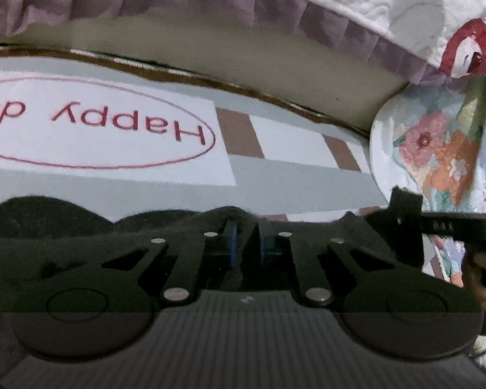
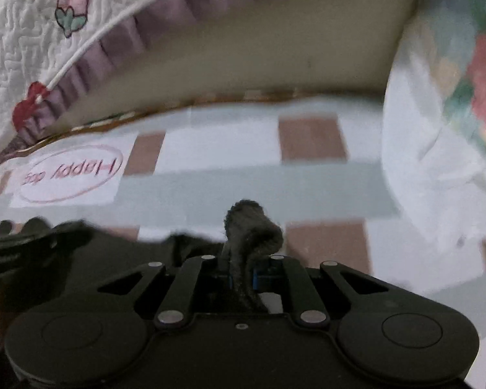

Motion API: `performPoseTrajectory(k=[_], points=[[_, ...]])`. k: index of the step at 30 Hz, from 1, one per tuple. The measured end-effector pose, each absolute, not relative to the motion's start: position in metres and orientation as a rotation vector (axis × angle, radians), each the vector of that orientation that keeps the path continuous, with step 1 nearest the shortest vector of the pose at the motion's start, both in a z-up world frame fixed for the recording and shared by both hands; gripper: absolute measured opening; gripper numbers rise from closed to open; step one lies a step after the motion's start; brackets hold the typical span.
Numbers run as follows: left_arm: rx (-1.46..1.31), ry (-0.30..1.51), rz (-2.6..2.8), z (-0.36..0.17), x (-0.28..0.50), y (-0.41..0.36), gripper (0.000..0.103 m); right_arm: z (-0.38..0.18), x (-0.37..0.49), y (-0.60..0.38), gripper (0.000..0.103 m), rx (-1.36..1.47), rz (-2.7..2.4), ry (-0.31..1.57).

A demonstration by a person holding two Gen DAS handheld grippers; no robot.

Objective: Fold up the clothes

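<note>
1. Bedsheet (image 1: 301, 175), one, spreads under everything: pale grey with white and brown squares. Three brown squares show in the left wrist view and about five in the right. One red oval reading "Happy dog" (image 1: 97, 123) is printed on it, upside down in both views.
2. One white quilted cover (image 1: 356, 6) with a purple ruffle hangs along the far edge, above a beige band. It carries one strawberry motif (image 2: 72, 8) and some red patches.
3. One floral pillow (image 1: 437, 149) sits at the right, its white edge resting on the sheet.
4. One dark garment (image 1: 48, 217) lies bunched at the near edge of the sheet, just before both tools.
5. Two grippers are in play. The left gripper (image 1: 246, 236) has its blue pads drawn close, with dark cloth between them, probably pinched, though the fold is hard to make out.
6. The right gripper (image 2: 241, 275) is clamped on a rolled tuft of the garment that sticks up past its tips.
</note>
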State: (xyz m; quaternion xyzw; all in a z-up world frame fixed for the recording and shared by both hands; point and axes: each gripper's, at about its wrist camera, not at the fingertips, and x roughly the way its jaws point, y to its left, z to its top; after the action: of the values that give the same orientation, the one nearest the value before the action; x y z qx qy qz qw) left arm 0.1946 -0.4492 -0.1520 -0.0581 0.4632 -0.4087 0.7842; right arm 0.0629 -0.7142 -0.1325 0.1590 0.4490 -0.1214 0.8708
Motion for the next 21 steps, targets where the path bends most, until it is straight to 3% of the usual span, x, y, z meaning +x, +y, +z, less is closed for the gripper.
performPoseTrajectory(k=[7, 14, 18, 21], points=[[0.074, 0.792, -0.898, -0.114, 0.178, -0.473, 0.009, -0.131, 0.06, -0.732, 0.01, 0.365, -0.289, 0.884], [0.066, 0.841, -0.81, -0.128, 0.182, -0.467, 0.008, -0.119, 0.061, -0.72, 0.01, 0.38, -0.256, 0.786], [0.087, 0.774, -0.834, -0.117, 0.174, -0.471, 0.008, -0.109, 0.062, -0.716, 0.01, 0.34, -0.265, 0.749], [0.268, 0.696, -0.825, -0.106, 0.165, -0.495, 0.007, -0.108, 0.065, -0.713, 0.01, 0.303, -0.254, 0.759]])
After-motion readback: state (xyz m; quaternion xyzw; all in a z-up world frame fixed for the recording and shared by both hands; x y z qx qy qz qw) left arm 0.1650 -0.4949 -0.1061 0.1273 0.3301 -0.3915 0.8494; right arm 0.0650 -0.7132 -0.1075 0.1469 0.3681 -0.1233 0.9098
